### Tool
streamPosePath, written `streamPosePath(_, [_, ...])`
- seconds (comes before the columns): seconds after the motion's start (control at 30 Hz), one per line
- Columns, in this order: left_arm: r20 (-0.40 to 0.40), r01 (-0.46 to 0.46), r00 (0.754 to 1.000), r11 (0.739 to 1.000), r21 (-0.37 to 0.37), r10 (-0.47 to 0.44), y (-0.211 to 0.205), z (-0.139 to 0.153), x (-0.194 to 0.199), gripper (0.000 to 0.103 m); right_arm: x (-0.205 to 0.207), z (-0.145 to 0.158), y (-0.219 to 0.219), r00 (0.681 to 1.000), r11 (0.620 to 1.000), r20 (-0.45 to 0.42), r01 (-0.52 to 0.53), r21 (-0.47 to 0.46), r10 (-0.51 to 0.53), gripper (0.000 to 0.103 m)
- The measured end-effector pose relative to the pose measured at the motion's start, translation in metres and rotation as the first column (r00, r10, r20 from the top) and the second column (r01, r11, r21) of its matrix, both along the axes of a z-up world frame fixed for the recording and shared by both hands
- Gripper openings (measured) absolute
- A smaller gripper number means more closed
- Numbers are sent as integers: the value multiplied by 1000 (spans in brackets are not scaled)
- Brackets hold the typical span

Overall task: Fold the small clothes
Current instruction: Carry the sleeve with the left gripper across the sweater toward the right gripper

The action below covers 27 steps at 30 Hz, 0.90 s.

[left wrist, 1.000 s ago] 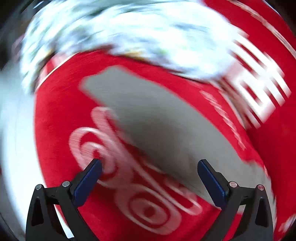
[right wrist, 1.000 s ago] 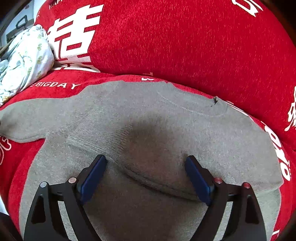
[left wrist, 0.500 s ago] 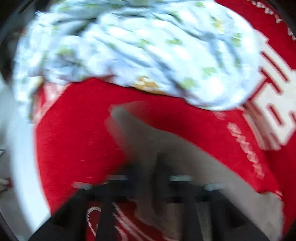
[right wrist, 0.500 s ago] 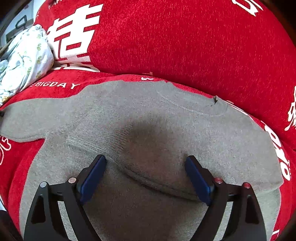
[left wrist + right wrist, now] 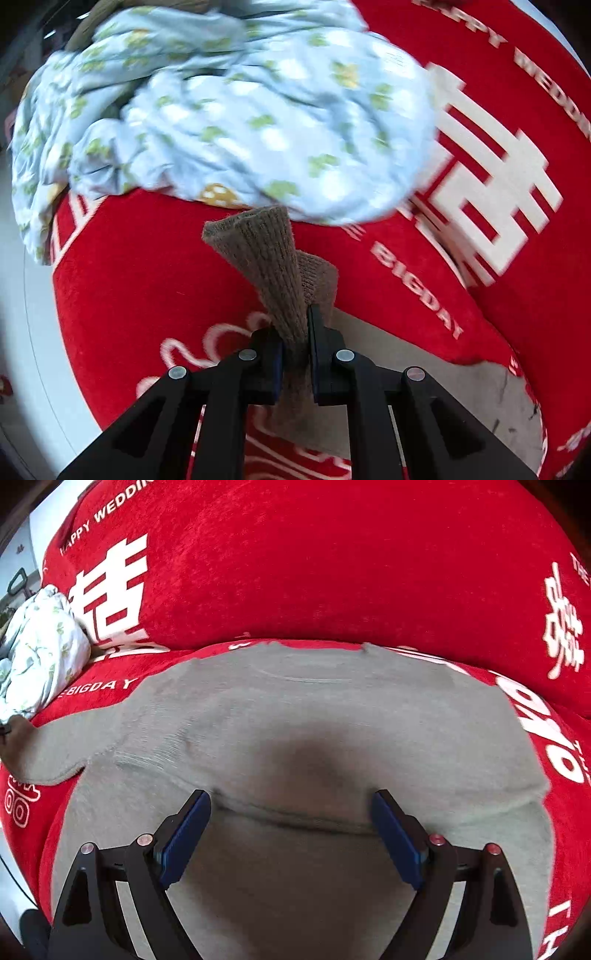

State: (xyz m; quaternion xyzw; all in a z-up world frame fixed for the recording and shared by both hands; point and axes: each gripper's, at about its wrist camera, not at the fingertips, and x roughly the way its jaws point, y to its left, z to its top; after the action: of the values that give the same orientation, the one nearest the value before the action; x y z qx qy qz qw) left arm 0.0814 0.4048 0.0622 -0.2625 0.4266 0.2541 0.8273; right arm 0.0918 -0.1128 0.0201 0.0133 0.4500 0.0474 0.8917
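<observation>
A grey-brown knit sweater (image 5: 332, 716) lies flat on a red sofa seat, its right sleeve folded across the body. My right gripper (image 5: 291, 823) is open and hovers just over the folded sleeve's edge. My left gripper (image 5: 295, 332) is shut on the cuff of the sweater's left sleeve (image 5: 258, 247), which stands up bunched between the jaws. The same sleeve (image 5: 48, 746) stretches out at the left in the right wrist view.
A crumpled light-blue floral cloth (image 5: 221, 110) is heaped on the sofa beyond the left sleeve; it also shows in the right wrist view (image 5: 40, 646). The red sofa backrest (image 5: 332, 561) with white lettering rises behind the sweater. The sofa's front edge and pale floor (image 5: 26, 295) lie left.
My left gripper has gone from open above the sleeve to shut on the sleeve cuff and has lifted it. The right gripper has stayed open, with the view shifting slightly.
</observation>
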Motion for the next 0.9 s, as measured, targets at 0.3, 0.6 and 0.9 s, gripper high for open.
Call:
streamPosePath(0.3, [-58, 113, 992, 994, 15, -111, -82, -2, 33, 12, -23, -6, -61, 997, 997, -24, 73, -9, -73, 91])
streamPosePath(0.6, [-88, 253, 965, 965, 63, -247, -164, 10, 43, 12, -32, -5, -70, 999, 999, -7, 44, -13, -44, 91])
streamPosePath(0.9, [-95, 349, 935, 935, 67, -342, -230, 27, 58, 12, -47, -4, -79, 1000, 1000, -1, 30, -2, -30, 91])
